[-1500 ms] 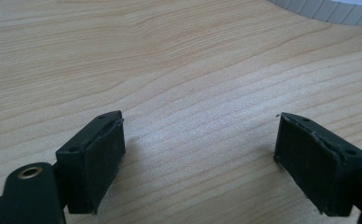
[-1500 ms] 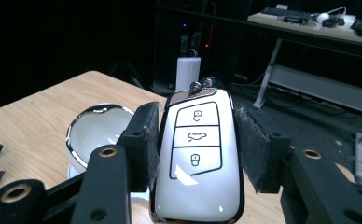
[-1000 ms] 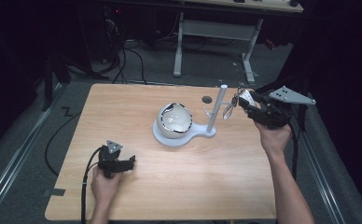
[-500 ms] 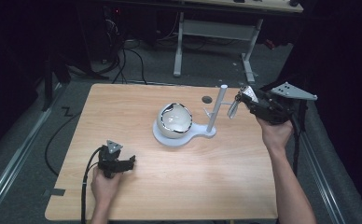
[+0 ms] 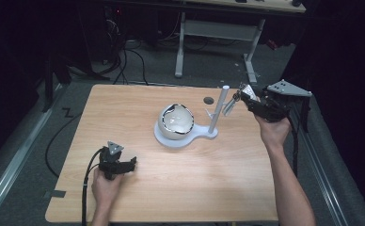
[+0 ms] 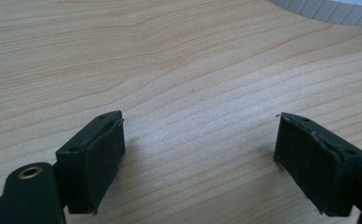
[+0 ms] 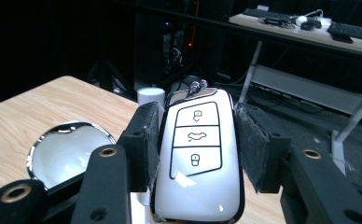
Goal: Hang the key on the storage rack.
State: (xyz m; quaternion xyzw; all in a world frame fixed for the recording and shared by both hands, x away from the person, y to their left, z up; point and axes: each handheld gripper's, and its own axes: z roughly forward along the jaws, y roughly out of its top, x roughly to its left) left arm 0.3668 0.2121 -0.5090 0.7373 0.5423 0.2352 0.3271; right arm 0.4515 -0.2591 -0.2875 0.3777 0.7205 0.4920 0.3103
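A white car key fob (image 7: pixel 195 158) with three buttons and a metal ring at its top sits upright between the pads of my right gripper (image 7: pixel 198 135), which is shut on it. From above, that gripper (image 5: pixel 243 96) holds the key fob (image 5: pixel 245 91) in the air just right of the top of a white post (image 5: pixel 219 106). The post rises from a white stand (image 5: pixel 204 135) that also carries a shiny round dome (image 5: pixel 176 120). My left gripper (image 5: pixel 131 163) rests on the table near the front left, open, with only wood between its pads (image 6: pixel 102 154).
The wooden table (image 5: pixel 209 188) has a small dark hole (image 5: pixel 209 100) behind the stand. A ribbed white edge of the stand (image 6: pixel 328 9) lies beyond the left jaws. Cables trail from both grippers. Desks and dark floor surround the table.
The right gripper with the key fob has lifted slightly beside the post. The left gripper has stayed where it was.
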